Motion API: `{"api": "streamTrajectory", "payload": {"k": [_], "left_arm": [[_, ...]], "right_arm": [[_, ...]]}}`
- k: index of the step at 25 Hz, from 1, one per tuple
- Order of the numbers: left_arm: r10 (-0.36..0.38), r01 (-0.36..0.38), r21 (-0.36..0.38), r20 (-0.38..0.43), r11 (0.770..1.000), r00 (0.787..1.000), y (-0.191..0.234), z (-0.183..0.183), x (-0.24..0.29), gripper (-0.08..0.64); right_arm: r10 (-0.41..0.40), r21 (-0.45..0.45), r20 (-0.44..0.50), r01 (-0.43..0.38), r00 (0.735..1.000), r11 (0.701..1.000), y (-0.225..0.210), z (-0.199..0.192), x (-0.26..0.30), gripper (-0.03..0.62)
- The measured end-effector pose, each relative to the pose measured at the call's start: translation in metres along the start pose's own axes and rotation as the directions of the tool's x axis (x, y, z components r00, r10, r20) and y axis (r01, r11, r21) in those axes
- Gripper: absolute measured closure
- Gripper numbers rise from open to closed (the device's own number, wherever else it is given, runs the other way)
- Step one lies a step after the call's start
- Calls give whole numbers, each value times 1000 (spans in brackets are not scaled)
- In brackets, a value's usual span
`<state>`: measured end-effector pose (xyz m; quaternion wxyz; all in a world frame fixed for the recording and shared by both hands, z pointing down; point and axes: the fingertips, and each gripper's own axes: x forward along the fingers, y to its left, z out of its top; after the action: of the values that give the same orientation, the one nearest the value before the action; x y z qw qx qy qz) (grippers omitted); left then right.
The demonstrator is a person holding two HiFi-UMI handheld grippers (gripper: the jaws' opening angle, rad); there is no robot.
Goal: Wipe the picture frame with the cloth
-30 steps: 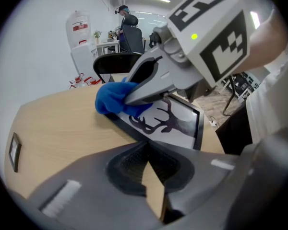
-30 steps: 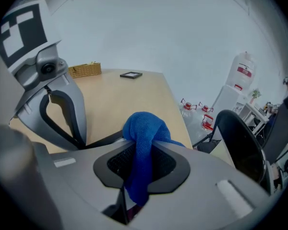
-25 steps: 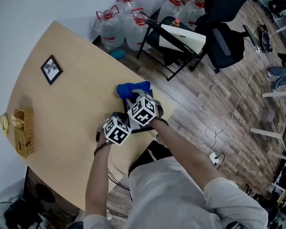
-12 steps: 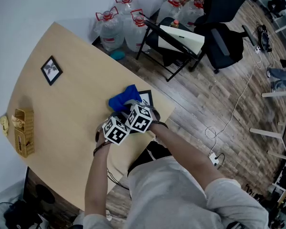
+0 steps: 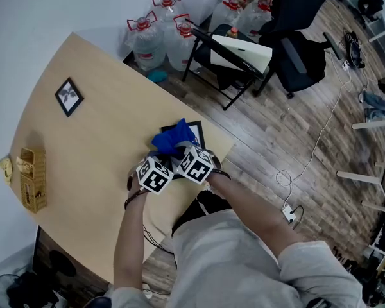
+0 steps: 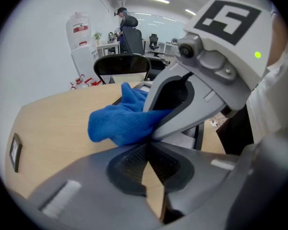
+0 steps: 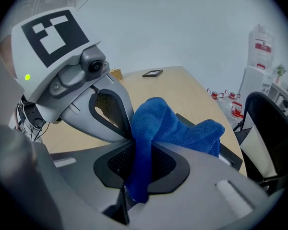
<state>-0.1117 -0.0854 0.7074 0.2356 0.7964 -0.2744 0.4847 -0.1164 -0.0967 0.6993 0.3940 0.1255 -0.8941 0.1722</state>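
Pale wood forms the surface (image 5: pixel 83 146), and we work near the edge that faces the chairs. The blue cloth (image 7: pixel 156 123) looks like a soft, light microfibre rag that bunches and drapes. The right tool (image 7: pixel 137 174) is clenched on one fold of it, and the rest billows out ahead of the jaws onto the black picture frame (image 5: pixel 194 133). That frame lies flat close to the surface's edge, its left part covered by the cloth. We judge it light, stiff and probably glazed. It may skate on the smooth wood under a hard wipe, even off the nearby edge, so a steadying press on its rim would suit better than a pinch on the glass. The left tool (image 6: pixel 146 146) has its jaws closed together on nothing, its tip just beside the cloth and the other tool. Farther off lie a second small picture frame (image 5: pixel 69 94) and a wooden box (image 5: pixel 31 178). Water jugs (image 5: pixel 155 37) and black chairs (image 5: pixel 295 50) stand beyond.
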Motion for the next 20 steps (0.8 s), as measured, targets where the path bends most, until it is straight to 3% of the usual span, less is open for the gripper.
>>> {"api": "streamTrajectory", "payload": {"k": [11, 15, 20], "left_arm": [[-20, 21, -30, 31, 999, 999, -1, -2, 0, 506], [-33, 36, -58, 50, 998, 998, 2, 0, -2, 506], [-34, 38, -68, 57, 997, 998, 2, 1, -3, 506]], "right_arm": [[-31, 84, -18, 32, 999, 996, 22, -24, -13, 537], [-4, 11, -65, 5, 998, 1000, 45, -36, -17, 537], [10, -115, -55, -16, 998, 993, 75, -33, -14, 535]]}}
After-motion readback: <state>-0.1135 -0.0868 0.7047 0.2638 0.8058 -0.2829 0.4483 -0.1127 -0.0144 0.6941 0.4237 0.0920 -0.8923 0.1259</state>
